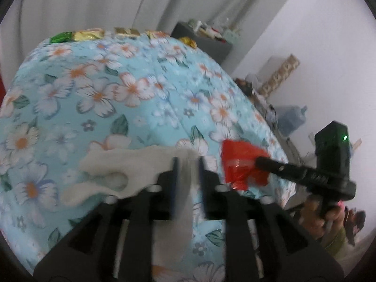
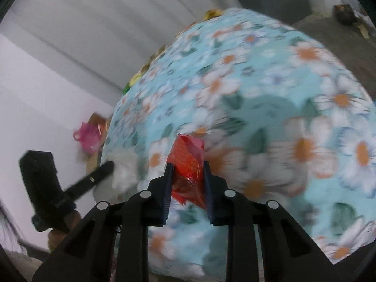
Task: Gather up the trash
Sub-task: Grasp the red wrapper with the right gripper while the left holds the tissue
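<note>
Pinching a red wrapper (image 2: pixel 188 166) between my right gripper (image 2: pixel 186 164) pads above the floral cloth (image 2: pixel 270 82); my left gripper (image 1: pixel 187 162) jaws stand parted around a white tissue (image 1: pixel 131 164), grip uncertain.

A table draped in a light-blue floral cloth (image 1: pixel 122 98) carries everything here. Along its far edge sits a row of shiny wrappers, one green (image 1: pixel 61 37), the rest gold (image 1: pixel 88 34). Nearer, a crumpled white tissue (image 1: pixel 122 164) lies on the cloth, with a red wrapper (image 1: pixel 239 164) just beside it
</note>
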The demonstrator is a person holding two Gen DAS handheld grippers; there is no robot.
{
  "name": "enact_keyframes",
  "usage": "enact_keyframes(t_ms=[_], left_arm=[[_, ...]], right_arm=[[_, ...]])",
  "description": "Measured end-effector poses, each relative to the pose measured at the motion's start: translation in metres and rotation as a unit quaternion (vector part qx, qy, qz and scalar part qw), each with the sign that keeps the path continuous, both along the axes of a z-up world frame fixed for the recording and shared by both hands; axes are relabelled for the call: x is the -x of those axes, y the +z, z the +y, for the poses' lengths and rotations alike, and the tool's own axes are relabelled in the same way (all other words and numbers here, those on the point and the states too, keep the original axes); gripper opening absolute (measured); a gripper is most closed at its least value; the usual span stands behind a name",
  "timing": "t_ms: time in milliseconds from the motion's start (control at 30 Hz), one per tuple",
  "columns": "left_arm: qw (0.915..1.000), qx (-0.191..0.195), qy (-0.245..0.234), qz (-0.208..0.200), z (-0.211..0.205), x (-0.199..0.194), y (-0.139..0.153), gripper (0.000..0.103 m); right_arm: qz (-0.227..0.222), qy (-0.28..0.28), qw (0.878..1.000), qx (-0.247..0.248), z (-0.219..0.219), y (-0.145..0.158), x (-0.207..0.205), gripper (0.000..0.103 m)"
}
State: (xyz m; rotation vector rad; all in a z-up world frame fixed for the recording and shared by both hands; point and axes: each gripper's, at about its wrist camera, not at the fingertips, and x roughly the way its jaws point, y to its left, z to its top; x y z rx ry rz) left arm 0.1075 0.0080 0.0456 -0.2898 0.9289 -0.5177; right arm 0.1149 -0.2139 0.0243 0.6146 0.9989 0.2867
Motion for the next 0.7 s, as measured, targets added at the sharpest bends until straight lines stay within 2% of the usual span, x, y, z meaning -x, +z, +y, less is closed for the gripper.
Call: enact_keyframes(t_ms=[67,167,300,367,567,700], left_arm=[[0.9999,0.002,0.011,-0.002,0.004,-0.001,-0.003,0.048],[0.9997,-0.004,0.025,-0.003,0.008,0.0,-0.001,0.055],[0.9981,-0.041,0.04,-0.023,0.012,0.002,0.007,0.065],[0.9968,-0.059,0.042,-0.033,0.014,0.006,0.009,0.068],[0.9924,-0.117,0.025,-0.028,0.003,0.014,0.001,0.069],[0.9833,-0.178,0.025,-0.03,-0.015,0.017,-0.012,0.069]], right_arm=[[0.005,0.0,1.0,-0.02,-0.008,-0.005,0.0,0.028],[0.008,0.0,0.999,-0.038,-0.015,-0.013,-0.004,0.034],[0.003,0.002,0.999,-0.049,-0.02,-0.016,0.003,0.041],[0.001,0.005,0.999,-0.053,-0.016,-0.017,0.001,0.044],[0.004,0.018,0.998,-0.064,-0.015,-0.017,0.001,0.052],[0.001,0.021,0.998,-0.051,-0.009,-0.019,-0.002,0.053]])
